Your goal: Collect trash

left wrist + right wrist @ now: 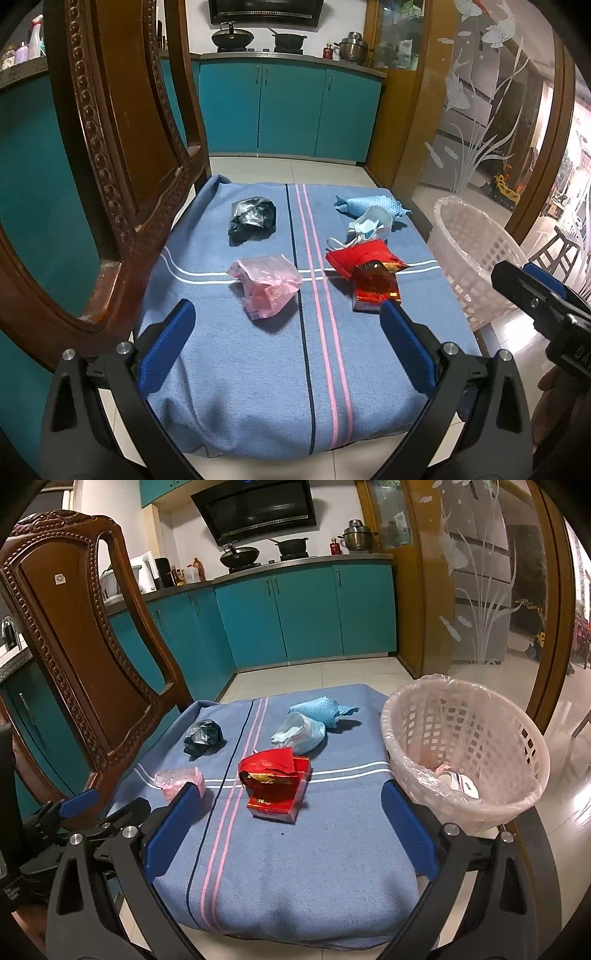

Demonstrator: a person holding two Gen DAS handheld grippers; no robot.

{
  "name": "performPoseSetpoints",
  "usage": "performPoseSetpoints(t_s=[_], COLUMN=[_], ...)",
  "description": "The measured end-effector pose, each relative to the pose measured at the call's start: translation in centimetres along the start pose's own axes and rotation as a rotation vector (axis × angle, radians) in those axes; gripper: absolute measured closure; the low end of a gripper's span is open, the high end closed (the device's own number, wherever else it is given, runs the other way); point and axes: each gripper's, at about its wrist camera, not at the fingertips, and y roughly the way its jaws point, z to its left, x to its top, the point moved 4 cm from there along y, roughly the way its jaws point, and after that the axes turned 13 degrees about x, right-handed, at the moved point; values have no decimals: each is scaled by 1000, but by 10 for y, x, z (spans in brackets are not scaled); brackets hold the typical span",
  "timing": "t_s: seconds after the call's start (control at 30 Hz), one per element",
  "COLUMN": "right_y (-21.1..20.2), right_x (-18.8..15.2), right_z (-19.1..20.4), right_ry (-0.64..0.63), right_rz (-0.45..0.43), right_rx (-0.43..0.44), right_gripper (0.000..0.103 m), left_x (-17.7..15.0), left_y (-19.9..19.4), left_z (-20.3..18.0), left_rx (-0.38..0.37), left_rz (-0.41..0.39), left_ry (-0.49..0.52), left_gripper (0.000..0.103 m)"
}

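Trash lies on a blue cloth (258, 362) over a chair seat. A pink plastic bag (266, 286) is nearest my left gripper (288, 317), which is open and empty just short of it. A red box with red wrapper (369, 275) sits to its right, also in the right wrist view (277, 786). Behind lie a black bag (253, 219), a face mask (369, 225) and a blue wipe (369, 205). My right gripper (291, 797) is open and empty, facing the red box. The pink waste basket (469, 746) stands at right, holding some trash.
The carved wooden chair back (107, 155) rises at left. Teal kitchen cabinets (288, 110) stand behind, across a tiled floor. A frosted glass door (480, 103) is at the right. The cloth (295, 867) drapes over the seat's front edge.
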Motion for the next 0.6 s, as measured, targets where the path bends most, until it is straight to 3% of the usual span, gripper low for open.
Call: performPoseSetpoints(t_s=[0.6], right_y=[7], right_x=[-4], right_z=[2], right_ry=[-14], right_rz=[24], right_rx=[4], right_gripper=[7], left_x=[-3], left_y=[20], left_z=[0], left_rx=[28], left_rz=[33], left_ry=[6], left_gripper=[3])
